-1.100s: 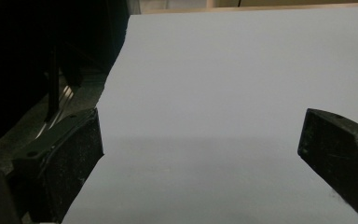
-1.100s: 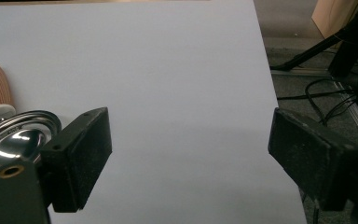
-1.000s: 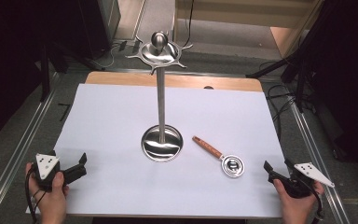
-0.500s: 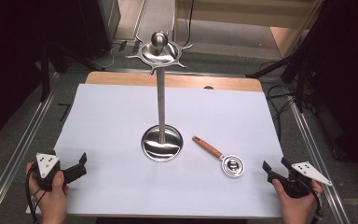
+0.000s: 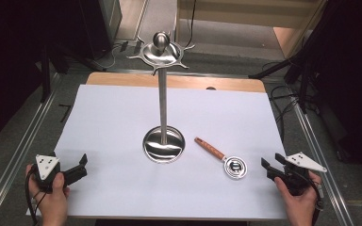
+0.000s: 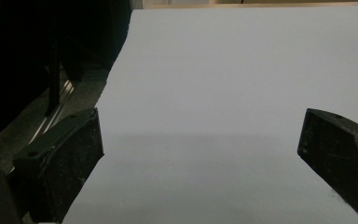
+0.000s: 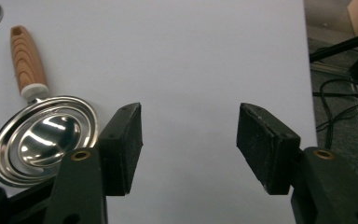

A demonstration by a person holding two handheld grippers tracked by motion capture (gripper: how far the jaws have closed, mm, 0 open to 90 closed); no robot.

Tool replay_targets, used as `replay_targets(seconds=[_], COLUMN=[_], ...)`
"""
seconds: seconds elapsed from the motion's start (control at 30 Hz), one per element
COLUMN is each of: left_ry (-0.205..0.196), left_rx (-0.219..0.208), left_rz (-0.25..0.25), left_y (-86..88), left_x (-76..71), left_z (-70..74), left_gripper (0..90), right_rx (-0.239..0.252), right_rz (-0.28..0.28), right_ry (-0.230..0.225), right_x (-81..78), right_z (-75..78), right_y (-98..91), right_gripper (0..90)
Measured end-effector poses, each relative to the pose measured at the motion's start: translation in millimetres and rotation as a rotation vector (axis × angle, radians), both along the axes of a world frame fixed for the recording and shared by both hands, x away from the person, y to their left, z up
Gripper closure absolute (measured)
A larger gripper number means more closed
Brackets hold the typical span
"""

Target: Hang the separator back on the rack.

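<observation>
A tall steel stand with a round base and a hooked top plate rises from the middle of the white sheet. To its right lies a small steel ladle with a wooden handle; the right gripper view has the ladle just left of the jaws. My right gripper is open and empty, close to the ladle's right. My left gripper is open and empty at the sheet's front left.
The sheet covers a wooden table whose far edge shows. Metal rails run along both sides. Cables lie on the floor at the right. Dark stands are at the left.
Nothing on the table has moved. My right gripper has edged slightly toward the ladle; the left one holds still.
</observation>
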State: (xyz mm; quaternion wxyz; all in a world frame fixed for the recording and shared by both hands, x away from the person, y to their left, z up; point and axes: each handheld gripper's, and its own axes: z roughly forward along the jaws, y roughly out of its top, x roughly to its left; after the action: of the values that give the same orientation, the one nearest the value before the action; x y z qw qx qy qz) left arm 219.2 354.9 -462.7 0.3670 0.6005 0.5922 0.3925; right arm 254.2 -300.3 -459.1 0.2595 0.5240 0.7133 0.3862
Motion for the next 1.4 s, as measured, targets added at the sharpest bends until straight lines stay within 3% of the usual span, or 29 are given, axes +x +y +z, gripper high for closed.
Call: replay_targets(seconds=[0.1, 0.17, 0.27, 0.37, 0.5, 0.67, 0.8, 0.97, 1.2, 1.4], left_ry=[0.003, 0.000, 0.002, 0.003, 0.003, 0.004, 0.005, 0.004, 0.003, 0.003], left_rx=[0.002, 0.005, 0.010, 0.009, 0.009, 0.009, 0.013, 0.018, 0.018, 0.022], left_rz=[-0.002, 0.002, 0.001, 0.001, 0.000, 0.000, -0.002, -0.003, -0.003, -0.002], left_y=[0.1, -0.4, -0.7, -0.7, -1.1, -0.8, -1.3, -1.8, -1.8, -2.4], left_x=[0.3, 0.1, 0.1, 0.4, 0.4, 0.4, 0.6, 0.6, 0.6, 0.7], left_z=[0.0, -0.1, 0.0, -0.1, -0.2, -0.1, -0.2, -0.3, -0.3, -0.4], left_gripper=[0.8, 0.8, 0.8, 0.8, 0.8, 0.8, 0.8, 0.8, 0.8, 0.8], right_rx=[-0.023, -0.043, -0.104, -0.066, -0.096, -0.081, -0.162, -0.168, -0.180, -0.226], right_rz=[0.080, 0.097, 0.162, 0.206, 0.279, 0.319, 0.343, 0.397, 0.437, 0.468], right_ry=[0.044, 0.054, 0.102, 0.142, 0.200, 0.233, 0.246, 0.268, 0.334, 0.362], right_x=[8.0, 9.9, 16.3, 19.2, 24.4, 31.1, 38.9, 49.4, 62.4, 70.7], right_z=[5.1, 6.5, 12.3, 14.0, 15.2, 15.8, 16.7, 22.1, 25.6, 30.3], right_y=[7.6, 9.7, 25.3, 32.5, 47.8, 58.1, 78.6, 92.2, 104.6, 116.1], right_gripper=[43.2, 44.0, 48.2, 50.6, 57.3, 60.8, 59.3, 60.6, 62.3, 63.8])
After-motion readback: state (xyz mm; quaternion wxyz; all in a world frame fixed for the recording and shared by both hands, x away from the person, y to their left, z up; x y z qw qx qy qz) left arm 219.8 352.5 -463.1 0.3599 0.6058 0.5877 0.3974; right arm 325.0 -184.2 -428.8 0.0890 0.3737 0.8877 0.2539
